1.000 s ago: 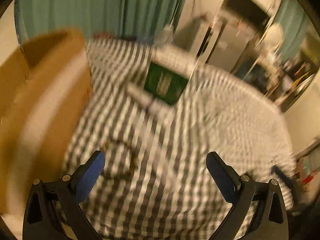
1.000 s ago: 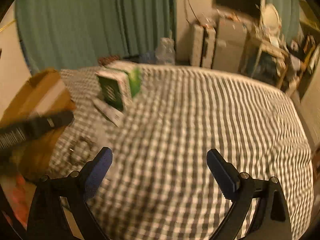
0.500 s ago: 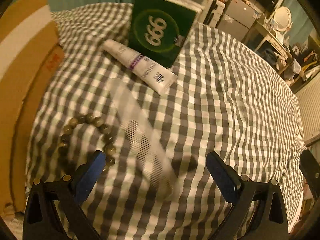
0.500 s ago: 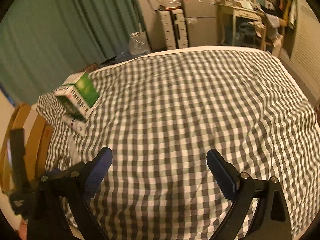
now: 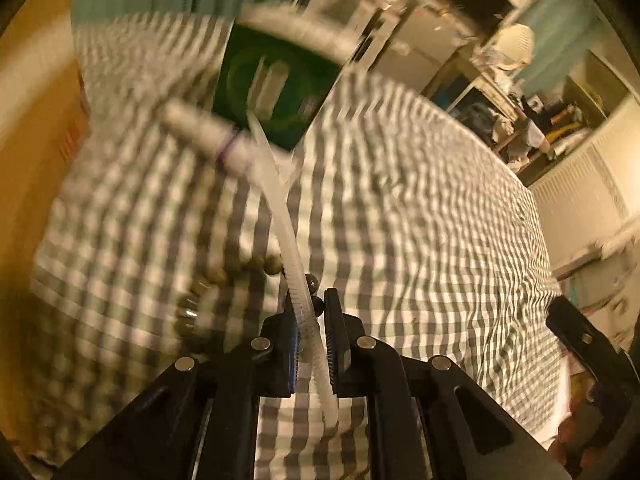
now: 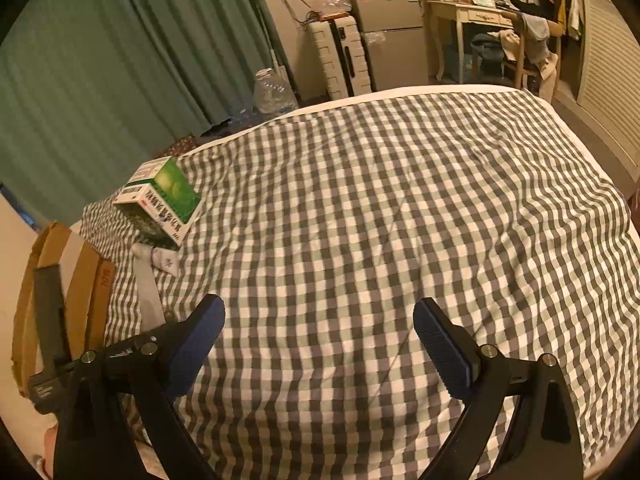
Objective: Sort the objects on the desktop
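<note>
The left gripper (image 5: 310,344) is pinching a clear comb (image 5: 288,240) edge-on between nearly closed fingers, the comb sticking forward over the checked bedspread (image 5: 420,220) (view is blurred). A bead bracelet (image 5: 224,280), a white tube (image 5: 216,140) and a green box (image 6: 162,200) are lying unsorted beside the cardboard box (image 6: 84,284). The right gripper (image 6: 320,336) is hovering with fingers spread wide, holding nothing. Sorting is looking barely begun: nothing visibly binned, one item in hand, three remaining.
</note>
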Motion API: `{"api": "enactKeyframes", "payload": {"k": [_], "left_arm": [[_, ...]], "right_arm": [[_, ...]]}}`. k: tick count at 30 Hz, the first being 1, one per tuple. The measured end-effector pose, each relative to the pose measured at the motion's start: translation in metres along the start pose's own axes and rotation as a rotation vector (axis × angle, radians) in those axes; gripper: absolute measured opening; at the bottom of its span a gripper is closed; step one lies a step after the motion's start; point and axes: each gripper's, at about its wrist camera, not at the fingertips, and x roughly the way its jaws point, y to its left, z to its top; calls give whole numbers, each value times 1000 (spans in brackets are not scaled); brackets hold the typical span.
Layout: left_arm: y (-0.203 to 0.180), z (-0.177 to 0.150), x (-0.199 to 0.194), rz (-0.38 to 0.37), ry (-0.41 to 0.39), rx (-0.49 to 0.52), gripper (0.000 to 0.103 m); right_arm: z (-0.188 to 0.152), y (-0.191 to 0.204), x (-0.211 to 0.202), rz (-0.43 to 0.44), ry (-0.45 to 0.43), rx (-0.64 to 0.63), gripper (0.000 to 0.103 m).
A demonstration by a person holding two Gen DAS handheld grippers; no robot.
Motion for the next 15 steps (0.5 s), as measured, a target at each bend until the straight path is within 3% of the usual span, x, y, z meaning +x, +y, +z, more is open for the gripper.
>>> {"api": "enactKeyframes", "payload": {"k": [3,6,9,13,15], "left_arm": [[-10,-5,-43,94,-94,127,10],[-4,4,-68,180,-145,172,10],[11,15,-60,202,-114,144,10],[14,11,-32,242,-25,129,11],[13,10,-34,234,-29,120,11]], "right_arm": [[-3,12,3,13,12,-30,96],[-9,30,11,81,42,-78,96],[-20,62,27,152,102,-174,96],[-34,93,46,154,149,-273,96],[-38,101,50,153,158,-297,96]]}}
